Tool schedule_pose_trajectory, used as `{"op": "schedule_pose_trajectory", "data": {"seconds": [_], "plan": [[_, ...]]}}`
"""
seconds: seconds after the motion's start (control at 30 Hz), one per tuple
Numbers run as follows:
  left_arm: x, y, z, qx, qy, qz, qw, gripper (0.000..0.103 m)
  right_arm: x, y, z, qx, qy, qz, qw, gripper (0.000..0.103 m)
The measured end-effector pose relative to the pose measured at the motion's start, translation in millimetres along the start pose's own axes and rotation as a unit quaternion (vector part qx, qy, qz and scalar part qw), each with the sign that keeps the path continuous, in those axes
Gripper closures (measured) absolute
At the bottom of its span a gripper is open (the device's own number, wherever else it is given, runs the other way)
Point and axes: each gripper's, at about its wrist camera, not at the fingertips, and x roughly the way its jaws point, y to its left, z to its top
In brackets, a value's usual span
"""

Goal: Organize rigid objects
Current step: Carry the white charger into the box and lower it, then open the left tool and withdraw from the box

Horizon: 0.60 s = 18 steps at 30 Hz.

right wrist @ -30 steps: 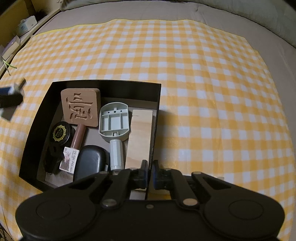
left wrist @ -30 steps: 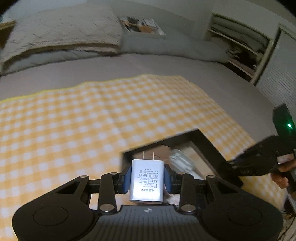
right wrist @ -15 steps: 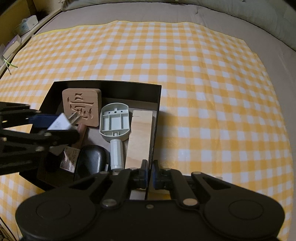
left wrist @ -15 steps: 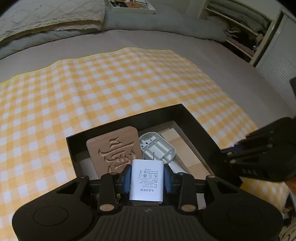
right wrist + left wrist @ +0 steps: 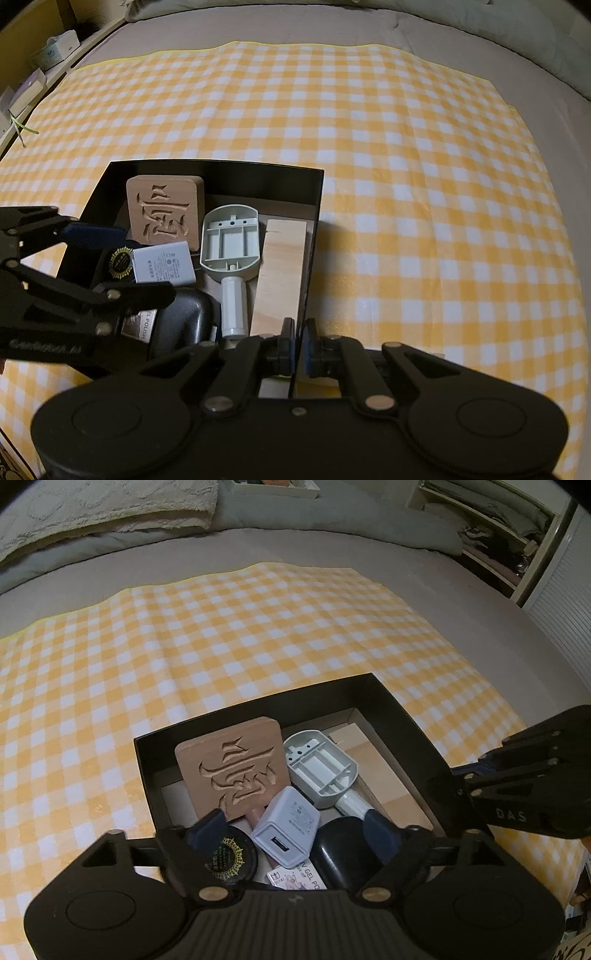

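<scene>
I am holding my left tongs (image 5: 295, 821) spread wide and angled downward, gripping nothing, while my right tongs (image 5: 298, 345) are sitting pinched nearly closed beside them.

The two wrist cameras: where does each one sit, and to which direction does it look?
Left wrist: sits on the left gripper, looking down into the black box; its open fingers flank the white charger; the right gripper enters at the right.
Right wrist: sits on the right gripper, at the box's near wall, facing across the checkered cloth; fingers pinch that wall; the left gripper enters at the left.
Shared: box, charger, carved wooden block, cloth.
</scene>
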Motion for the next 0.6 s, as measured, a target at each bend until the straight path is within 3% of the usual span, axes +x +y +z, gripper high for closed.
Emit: {"op": "schedule_pose_trajectory", "data": {"seconds": [0.37,0.6], "plan": [[-26.4,-3.7,-3.9,0.000,-0.017,0.017,0.9997,0.000,0.5,2.2,0.7,-0.001,0.000,-0.004,1.000,0.098],[-50.2,-1.1,-9.1,-0.003,-0.037,0.031,0.9988,0.000,7.8,7.8,0.6,-0.002,0.004,-0.012,1.000,0.098]]}}
